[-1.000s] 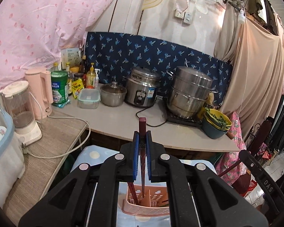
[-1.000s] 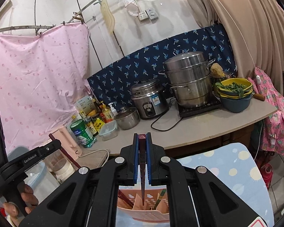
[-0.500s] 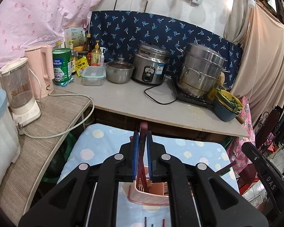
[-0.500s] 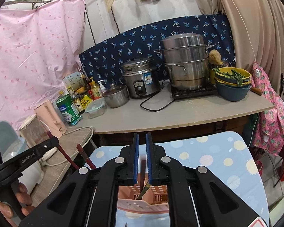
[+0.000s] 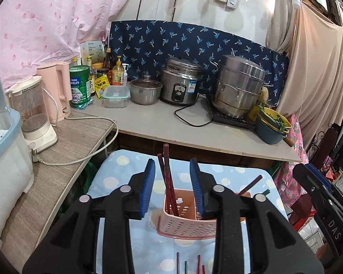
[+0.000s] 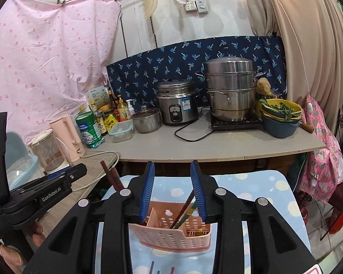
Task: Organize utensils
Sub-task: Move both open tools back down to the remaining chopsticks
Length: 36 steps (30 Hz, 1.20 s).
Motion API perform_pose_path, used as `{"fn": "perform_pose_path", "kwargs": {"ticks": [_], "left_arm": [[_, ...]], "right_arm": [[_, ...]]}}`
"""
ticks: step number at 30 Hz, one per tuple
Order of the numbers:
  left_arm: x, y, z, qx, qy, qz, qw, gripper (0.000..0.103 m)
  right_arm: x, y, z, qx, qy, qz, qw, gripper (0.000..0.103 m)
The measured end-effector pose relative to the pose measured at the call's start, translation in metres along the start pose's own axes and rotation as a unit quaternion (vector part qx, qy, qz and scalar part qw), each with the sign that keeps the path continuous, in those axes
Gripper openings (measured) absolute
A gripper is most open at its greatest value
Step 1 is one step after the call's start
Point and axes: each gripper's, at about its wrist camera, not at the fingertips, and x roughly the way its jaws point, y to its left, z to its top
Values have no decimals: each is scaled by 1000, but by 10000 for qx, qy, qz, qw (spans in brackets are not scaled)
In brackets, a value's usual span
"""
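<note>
Here, in the left wrist view, the left gripper (image 5: 172,182) hangs over the pink perforated basket (image 5: 183,225), its jaws having just been opening; they stand part-way apart and grip nothing. Two dark red chopsticks (image 5: 169,182) stand free in the basket's left compartment between the pads, touching neither. A drop-off looks just finished. More loose chopsticks (image 5: 189,266) lie on the cloth at six o'clock, so the next move likely calls for backing off and reaching for them. The basket sits on a blue spotted cloth (image 5: 116,178); at twelve o'clock runs a grey counter (image 5: 162,123) with a rice cooker (image 5: 180,84).

In the right wrist view, the right gripper (image 6: 172,187) is likewise part open, jaws just parted, holding nothing. A chopstick (image 6: 185,207) leans in the basket (image 6: 169,235) beside a green-tipped one. The left gripper (image 6: 48,194) shows at nine o'clock. A steel steamer (image 6: 229,91) stands on the counter at one o'clock, pink sheeting (image 6: 45,57) at ten.
</note>
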Motion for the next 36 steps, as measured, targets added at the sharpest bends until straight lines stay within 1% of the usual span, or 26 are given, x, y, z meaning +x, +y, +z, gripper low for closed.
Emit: {"fn": "perform_pose_path", "kwargs": {"ticks": [4,9,14,16,26,32,36], "left_arm": [[-16,-3,-8,76,-15,33,10000,32],[-34,-5,-26,222,-29,214,9995,33],[-50,-4,-52,311,99,394,9987,33],[-54,-1,-64,295,216,438,9984,33],[-69,6,-118,341,612,649,9954,33],[-72,14,-146,282,864,674,9936,34],[-72,19,-166,320,1019,754,9914,34]], "right_arm": [[-16,5,-8,-41,-24,17,10000,34],[-41,8,-28,-80,-16,29,10000,36],[-62,7,-55,-132,87,-4,9999,36],[-69,5,-65,-117,142,-11,9998,36],[-98,-9,-123,35,564,-91,9984,36],[-108,-8,-158,-68,859,-182,9961,36],[-110,-7,-186,-95,1110,-198,9936,36]]}}
